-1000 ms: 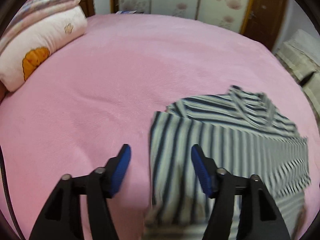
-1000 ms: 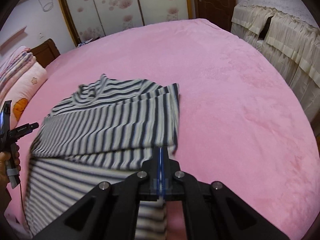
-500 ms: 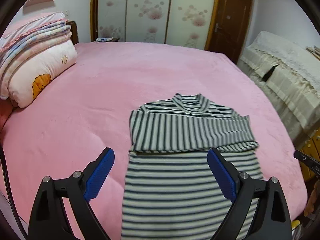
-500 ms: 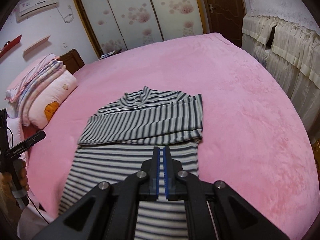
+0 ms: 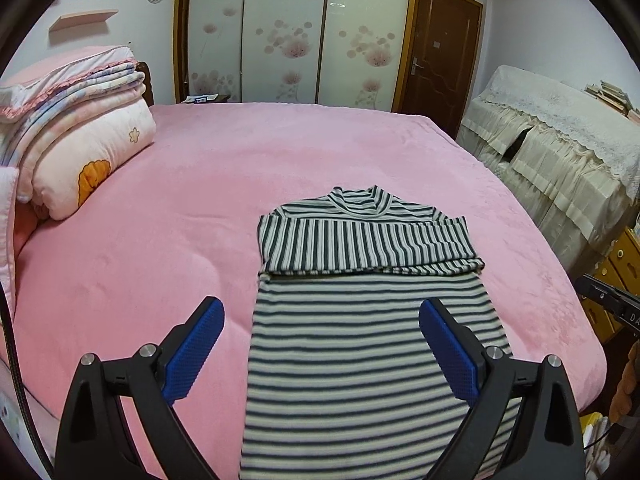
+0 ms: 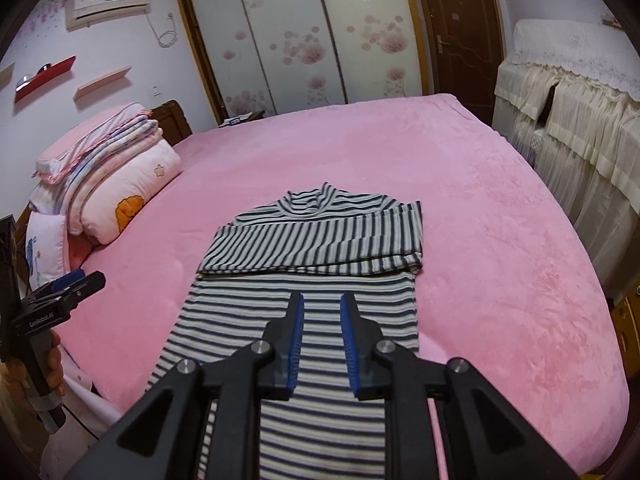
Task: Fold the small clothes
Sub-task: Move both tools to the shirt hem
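A dark-and-white striped high-neck shirt (image 5: 360, 344) (image 6: 320, 240) lies flat on the pink bed (image 5: 160, 280), hem toward me. Both sleeves (image 5: 368, 248) are folded across its chest. My left gripper (image 5: 320, 306) hovers above the lower part of the shirt, its jaws wide and still opening, nothing between them. My right gripper (image 6: 322, 298) hangs over the shirt's lower middle. Its jaws are opening, a narrow gap between the blue pads, and no cloth is in them. A hand holds the left gripper (image 6: 76, 280) at the left edge of the right wrist view.
Folded quilts and a pillow (image 5: 80, 140) are stacked at the bed's left end. Cloth-covered furniture (image 5: 560, 140) stands along the right side. Sliding wardrobe doors (image 5: 288, 32) and a brown door (image 5: 440, 48) lie beyond the bed. Pink bedspread (image 6: 500, 260) stretches around the shirt.
Both grippers have pulled back and up, off the shirt. The left jaws have spread wider. The right jaws, shut before, have parted a little. The sleeves stay folded across the chest.
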